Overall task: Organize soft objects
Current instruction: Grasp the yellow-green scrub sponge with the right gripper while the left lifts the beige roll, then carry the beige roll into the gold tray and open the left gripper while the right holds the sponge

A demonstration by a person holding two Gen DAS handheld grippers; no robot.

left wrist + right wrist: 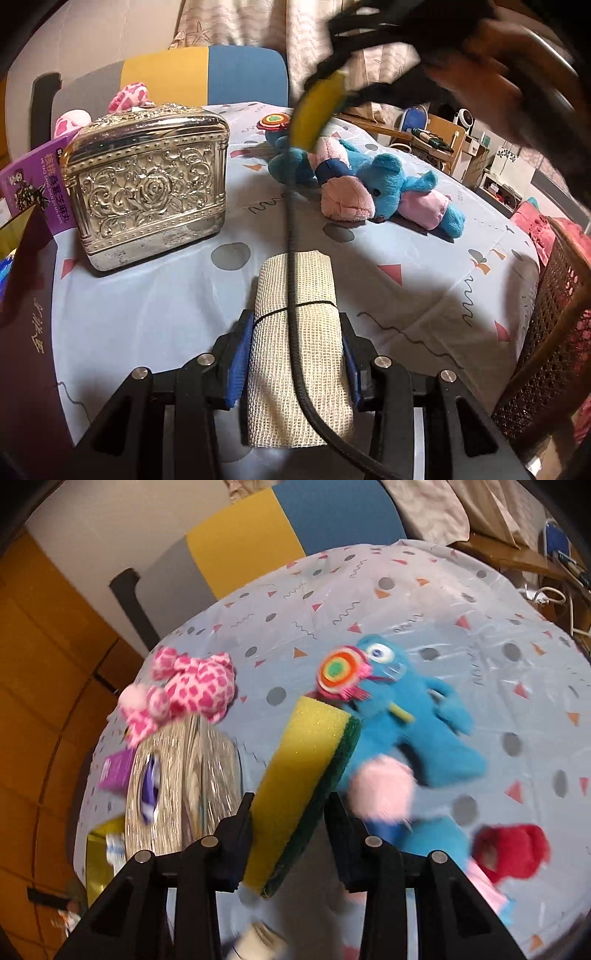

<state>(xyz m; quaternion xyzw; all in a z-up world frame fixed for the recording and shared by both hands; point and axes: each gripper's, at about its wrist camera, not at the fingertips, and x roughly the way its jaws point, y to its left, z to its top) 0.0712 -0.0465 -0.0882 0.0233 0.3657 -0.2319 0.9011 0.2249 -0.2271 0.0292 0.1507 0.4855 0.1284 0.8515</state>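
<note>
My left gripper [295, 354] is shut on a beige rolled cloth [295, 350] tied with a black band, low over the patterned table. My right gripper [290, 834] is shut on a yellow and green sponge [299, 782] and holds it high above the table; it shows blurred in the left wrist view [317, 110]. A blue and pink plush bear [369, 184] lies on the table ahead of the left gripper. A blue plush with a lollipop [406, 716] lies under the sponge. A pink spotted plush [184, 690] lies beside the metal box. A red plush [509, 849] lies at the right.
An ornate silver metal box [147, 184] stands at the left on the tablecloth [184, 295], with a purple packet [26, 184] beside it. A black cable [291, 258] crosses over the cloth roll. A wicker basket [546, 332] stands at the right edge. A multicoloured chair [207, 74] is behind.
</note>
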